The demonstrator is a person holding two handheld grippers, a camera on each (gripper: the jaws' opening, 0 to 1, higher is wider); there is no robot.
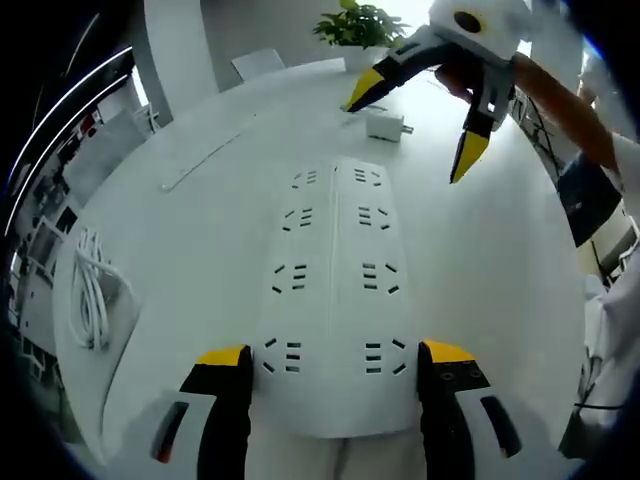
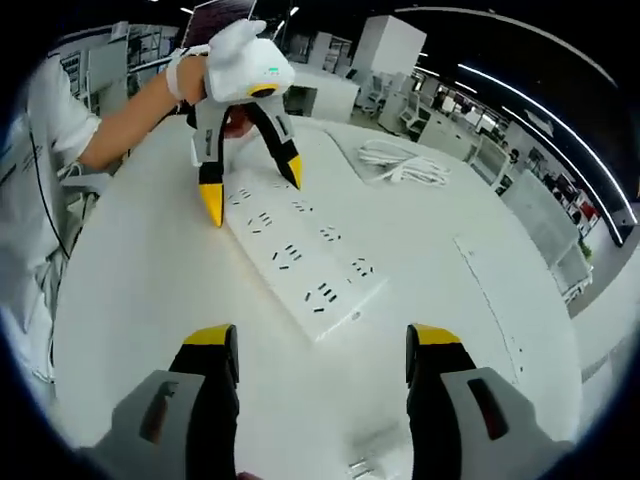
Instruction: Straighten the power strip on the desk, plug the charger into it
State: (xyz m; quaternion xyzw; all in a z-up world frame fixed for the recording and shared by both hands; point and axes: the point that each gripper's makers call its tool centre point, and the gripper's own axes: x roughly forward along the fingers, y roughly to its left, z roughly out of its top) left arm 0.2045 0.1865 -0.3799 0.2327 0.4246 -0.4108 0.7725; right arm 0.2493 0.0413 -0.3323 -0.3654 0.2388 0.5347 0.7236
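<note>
A white power strip [image 1: 335, 270] lies lengthwise on the white desk [image 1: 500, 270]. My left gripper [image 1: 334, 353] is open, its yellow-tipped jaws straddling the strip's near end, one on each long side. The small white charger [image 1: 385, 125], prongs out, lies beyond the strip's far end. My right gripper [image 1: 412, 130] hovers open just over it. In the right gripper view the strip [image 2: 300, 255] runs diagonally, with the left gripper [image 2: 252, 192] astride its far end. My right gripper [image 2: 322, 335] stands open there, and the charger [image 2: 368, 455] lies low between its jaws.
A coiled white cable [image 1: 90, 290] rests on the desk to the strip's left, and the cable [image 2: 400, 160] also shows at the back right. A potted plant [image 1: 360, 25] stands at the far edge. A flat seam strip [image 1: 210, 150] runs across the desk. A person's arm [image 2: 120, 110] holds the left gripper.
</note>
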